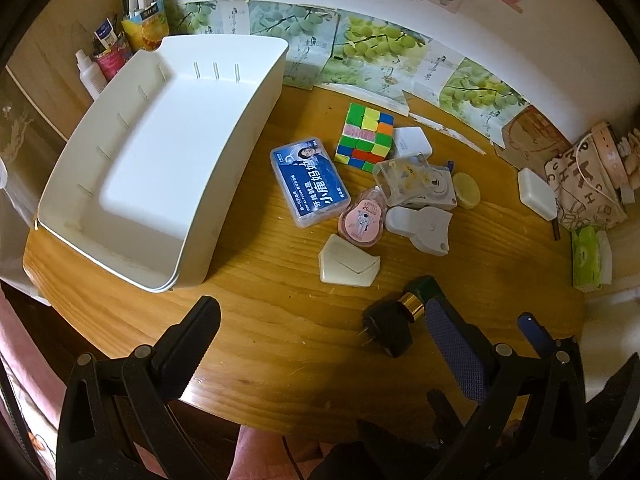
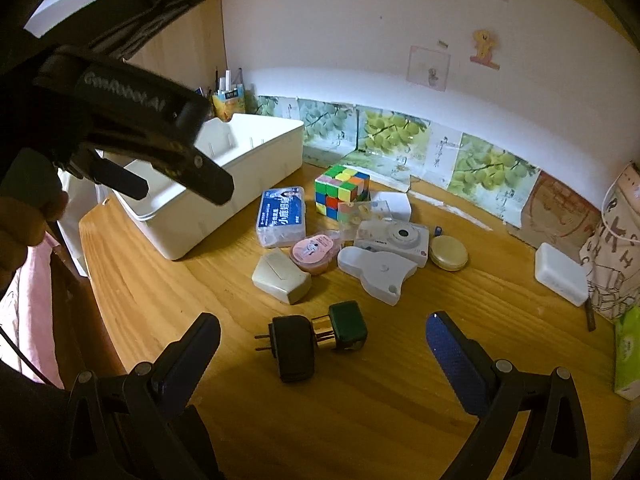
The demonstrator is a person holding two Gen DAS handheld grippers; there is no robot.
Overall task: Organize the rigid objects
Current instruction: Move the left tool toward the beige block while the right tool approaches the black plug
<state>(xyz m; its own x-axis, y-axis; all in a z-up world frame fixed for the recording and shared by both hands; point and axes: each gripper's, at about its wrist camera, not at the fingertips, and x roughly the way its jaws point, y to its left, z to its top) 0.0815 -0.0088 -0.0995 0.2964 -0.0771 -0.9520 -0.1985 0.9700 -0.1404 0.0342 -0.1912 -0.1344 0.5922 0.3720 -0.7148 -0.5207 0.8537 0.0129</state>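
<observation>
white bin [image 2: 240, 200]: near corner hidden behind the left gripper [image 2: 182, 186] in the right wrist view
camera [image 1: 424, 188]: partly covered by a clear case [image 1: 400, 174]
tissue pack [image 2: 628, 352]: cut off by the frame edge
blue box [image 1: 310, 182] print: too small to read

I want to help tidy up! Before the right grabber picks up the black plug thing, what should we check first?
1. Right gripper open wide: ok.
2. Black plug adapter sits between its fingers: ok.
3. Adapter free of other items, green block joined to it: not ok.
4. White bin has room: ok.
5. Left gripper open, holding nothing: ok.
6. Grip will hold both joined pieces: cannot tell.
</observation>
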